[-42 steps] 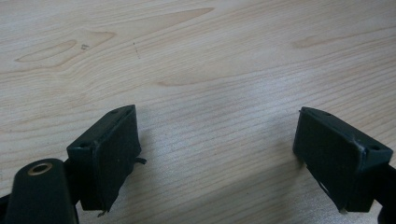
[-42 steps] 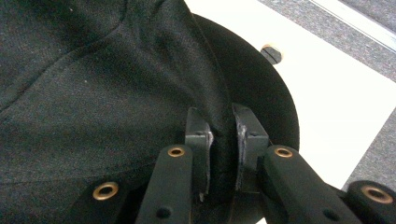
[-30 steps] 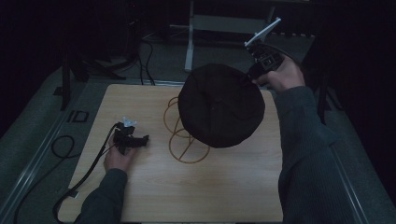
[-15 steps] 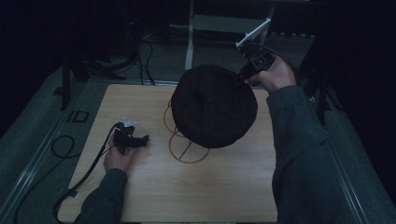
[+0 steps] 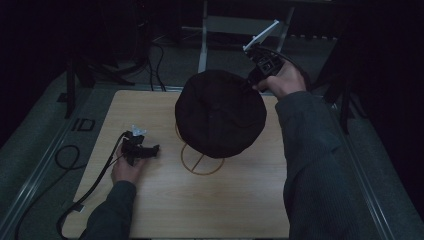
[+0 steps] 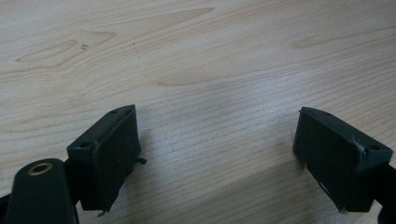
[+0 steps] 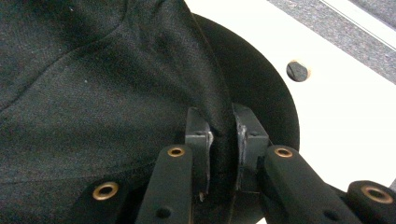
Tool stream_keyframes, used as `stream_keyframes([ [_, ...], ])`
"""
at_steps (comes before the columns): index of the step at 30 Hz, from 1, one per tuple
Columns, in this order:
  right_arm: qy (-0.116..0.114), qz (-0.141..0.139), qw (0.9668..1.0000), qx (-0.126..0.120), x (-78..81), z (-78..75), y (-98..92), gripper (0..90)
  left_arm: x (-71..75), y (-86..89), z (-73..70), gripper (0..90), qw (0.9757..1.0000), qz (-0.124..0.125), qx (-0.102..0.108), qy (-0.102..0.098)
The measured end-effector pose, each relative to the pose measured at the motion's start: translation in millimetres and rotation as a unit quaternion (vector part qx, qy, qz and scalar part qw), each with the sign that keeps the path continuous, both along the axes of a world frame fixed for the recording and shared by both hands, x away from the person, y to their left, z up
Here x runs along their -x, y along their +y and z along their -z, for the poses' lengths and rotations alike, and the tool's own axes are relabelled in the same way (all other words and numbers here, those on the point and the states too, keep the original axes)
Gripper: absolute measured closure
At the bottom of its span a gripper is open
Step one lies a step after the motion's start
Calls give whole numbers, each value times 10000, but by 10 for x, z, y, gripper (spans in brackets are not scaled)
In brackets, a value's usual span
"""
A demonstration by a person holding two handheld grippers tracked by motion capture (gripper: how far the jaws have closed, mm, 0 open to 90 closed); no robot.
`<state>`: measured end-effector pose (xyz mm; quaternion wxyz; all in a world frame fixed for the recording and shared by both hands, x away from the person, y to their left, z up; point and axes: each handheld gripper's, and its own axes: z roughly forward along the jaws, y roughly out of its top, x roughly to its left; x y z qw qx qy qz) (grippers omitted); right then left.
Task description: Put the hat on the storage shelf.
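A black fabric hat (image 5: 220, 115) hangs over a thin wire stand whose ring base (image 5: 202, 162) lies on the wooden table (image 5: 150, 210). My right gripper (image 5: 254, 82) is at the hat's far right edge, shut on a pinched fold of its cloth. In the right gripper view the pads (image 7: 200, 135) squeeze that fold of the hat (image 7: 93, 84) between them. My left gripper (image 5: 150, 149) rests on the table to the left of the stand, pointing towards it. Its jaws stand wide apart over bare wood (image 6: 210, 56), with nothing between them (image 6: 215, 126).
A cable (image 5: 90, 190) trails from the left gripper off the table's near left corner. Beyond the table's far edge stand a metal post (image 5: 202, 45) and floor cables (image 5: 160, 55). A round dark hole (image 7: 297, 71) marks the tabletop beside the hat.
The right gripper has carried the hat a little to the left, so it covers more of the wire stand. The left gripper has kept still.
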<state>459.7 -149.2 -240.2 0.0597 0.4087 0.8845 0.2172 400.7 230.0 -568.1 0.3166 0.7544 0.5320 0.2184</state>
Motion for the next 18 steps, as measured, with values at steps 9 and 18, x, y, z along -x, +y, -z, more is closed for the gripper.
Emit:
stream_keyframes([
  [9, 21, 36, 10000, -1, -77, 67, 92, 791, 0, 0, 0, 140, 10000, 2, -5, 0],
  [18, 77, 42, 10000, -18, -139, 146, 193, 790, 1, -1, 0, 140, 10000, -8, -1, -4],
])
